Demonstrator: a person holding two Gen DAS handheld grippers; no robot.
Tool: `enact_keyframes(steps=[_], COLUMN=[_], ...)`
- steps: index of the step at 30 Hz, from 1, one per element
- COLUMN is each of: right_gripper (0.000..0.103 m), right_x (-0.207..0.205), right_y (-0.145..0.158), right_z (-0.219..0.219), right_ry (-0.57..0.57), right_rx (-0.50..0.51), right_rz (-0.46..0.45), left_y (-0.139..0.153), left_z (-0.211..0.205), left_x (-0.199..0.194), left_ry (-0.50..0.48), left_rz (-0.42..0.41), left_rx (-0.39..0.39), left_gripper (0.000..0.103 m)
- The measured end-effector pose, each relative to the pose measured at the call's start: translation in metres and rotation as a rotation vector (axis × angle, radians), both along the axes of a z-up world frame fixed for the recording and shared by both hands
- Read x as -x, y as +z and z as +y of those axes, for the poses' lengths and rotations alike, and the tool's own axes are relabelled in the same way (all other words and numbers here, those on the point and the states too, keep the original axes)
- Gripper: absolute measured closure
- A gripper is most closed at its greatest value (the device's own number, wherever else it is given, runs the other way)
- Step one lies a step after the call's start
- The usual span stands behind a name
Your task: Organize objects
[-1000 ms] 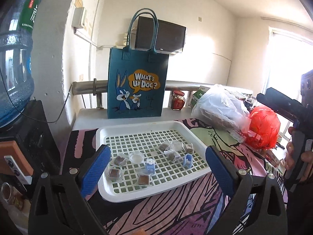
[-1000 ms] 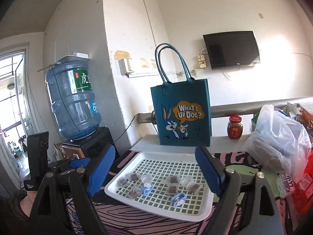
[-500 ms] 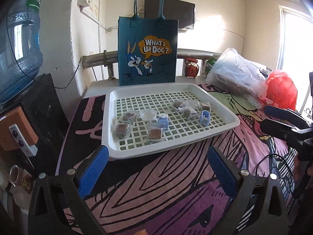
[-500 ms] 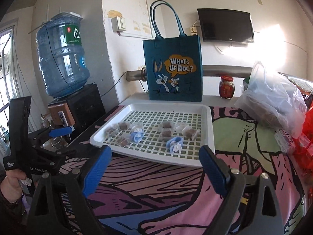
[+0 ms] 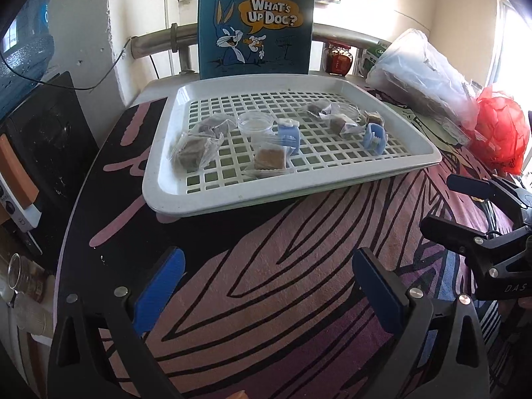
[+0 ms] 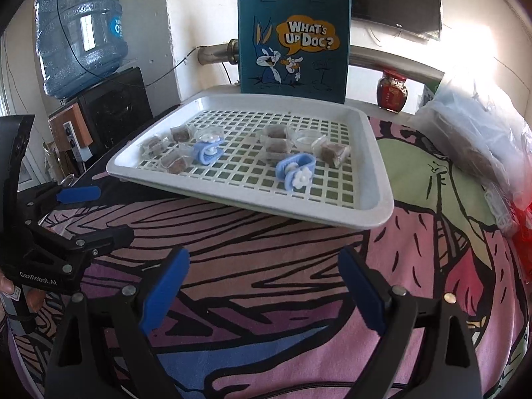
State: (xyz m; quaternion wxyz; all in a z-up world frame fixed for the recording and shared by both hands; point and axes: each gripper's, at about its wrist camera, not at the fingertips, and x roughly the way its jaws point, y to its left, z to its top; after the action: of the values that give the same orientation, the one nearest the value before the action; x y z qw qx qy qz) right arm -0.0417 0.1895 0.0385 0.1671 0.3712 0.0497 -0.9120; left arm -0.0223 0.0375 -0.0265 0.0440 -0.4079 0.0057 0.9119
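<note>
Both of my claws are hanging wide apart over the patterned cloth, gripping nothing: the left gripper [image 5: 267, 286] and the right gripper [image 6: 262, 284] are each pointing down toward the near edge of the white slotted tray [image 6: 372, 206].

From the right wrist I am seeing what the left is cutting off: the whole water bottle [image 6: 79, 30] standing on its black dispenser [image 6: 113, 109], the bag's two handles, and the dark screen [image 6: 395, 0] on the wall. It is also showing the white flower on the nearer blue clip [image 6: 296, 171], and my left claw coming in at the picture's left edge.

From the left wrist I am seeing the red plastic bag [image 5: 498, 133] in full, plus paper cups [image 5: 30, 312] low beside the table, and my right claw entering at the right edge.

On the tray, small wrapped brown squares [image 5: 193, 148] are lying in two loose clusters, each with a clear round lid and a blue clip [image 5: 288, 138] beside it.

Behind the tray the blue cartoon tote bag [image 6: 294, 40] is standing upright, with a red-lidded jar [image 6: 392, 91] to its right and a clear plastic bag [image 6: 472, 129] slumping on the cloth [image 6: 266, 232]. Sunlight is glaring in from the right.
</note>
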Motion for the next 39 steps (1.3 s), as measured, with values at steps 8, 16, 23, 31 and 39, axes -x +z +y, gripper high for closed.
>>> enact_keyframes(steps=[8,16,23,31,39], right_gripper=[0.011,0.011,0.011,0.011,0.011], right_x=[0.0008,0.0043,0.0067,0.0035,0.0006], right_y=[-0.0041,-0.0054,-0.0074,-0.0048,-0.0016], right_z=[-0.0073,-0.0061,-0.0035,-0.0052,-0.0037], right_ry=[-0.001,-0.021,-0.041,-0.035,-0.04], right_rx=[-0.056,-0.061,-0.06,-0.064,-0.055], right_rz=[-0.015,-0.031,-0.043,-0.02,-0.002], left_y=[-0.0019,-0.0026,-0.0033,0.0025,0.0048], left_z=[0.006,0.0075,0.0077,0.0079,0.0064], left_x=[0.0015,0.0027,0.0038,-0.0018,-0.003], left_ry=[-0.006,-0.018,-0.026,-0.027,-0.025], left_rz=[-0.015,-0.02,-0.028,0.012,0.024], left_rx=[0.035,0.032,0.025,0.026,0.025], left_gripper=[0.002,0.002,0.002,0.002,0.002])
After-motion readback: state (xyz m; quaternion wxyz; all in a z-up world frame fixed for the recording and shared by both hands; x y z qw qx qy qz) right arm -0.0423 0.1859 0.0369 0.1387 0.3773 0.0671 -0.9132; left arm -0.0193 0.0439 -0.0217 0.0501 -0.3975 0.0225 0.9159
